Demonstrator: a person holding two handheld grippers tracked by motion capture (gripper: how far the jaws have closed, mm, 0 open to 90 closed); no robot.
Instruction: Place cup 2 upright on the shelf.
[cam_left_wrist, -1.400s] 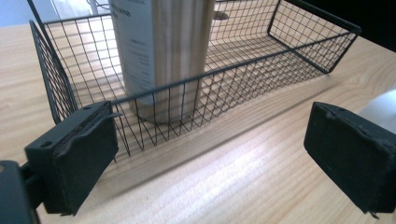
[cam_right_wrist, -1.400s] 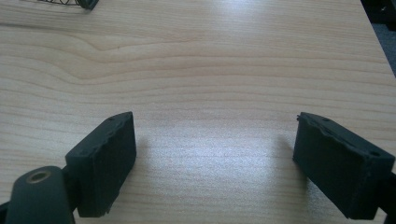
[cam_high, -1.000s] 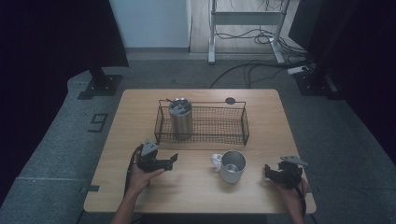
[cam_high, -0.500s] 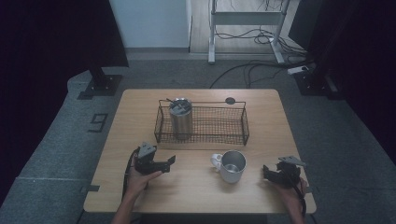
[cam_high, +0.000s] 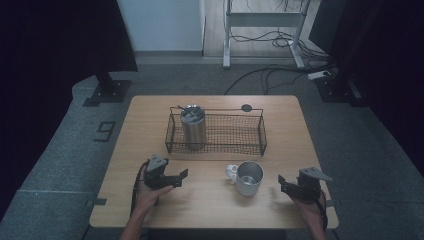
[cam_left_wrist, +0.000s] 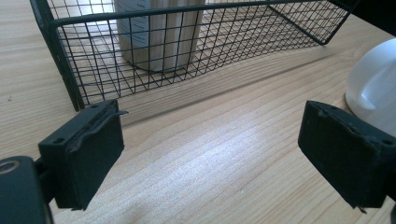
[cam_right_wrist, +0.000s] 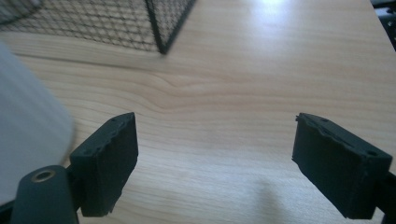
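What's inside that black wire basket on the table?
A metal tumbler stands upright at the left end of the wire basket; the rest looks bare. The tumbler's contents are too small to make out.

Hidden, cropped and blurred parts across the three views

In the left gripper view the metal cup (cam_left_wrist: 159, 32) inside the wire basket (cam_left_wrist: 70, 60) is cut off by the top edge, so its rim and contents cannot be seen, and the white mug (cam_left_wrist: 376, 88) runs off the right edge with only a curved side showing. In the right gripper view the same mug is a blurred pale mass at the left edge, and the basket corner at the upper left is out of focus. In the high view the person's forearms leave the bottom edge, the small dark round thing (cam_high: 246, 107) behind the basket is too small to identify, and the far left and right of the frame are too dark to read.
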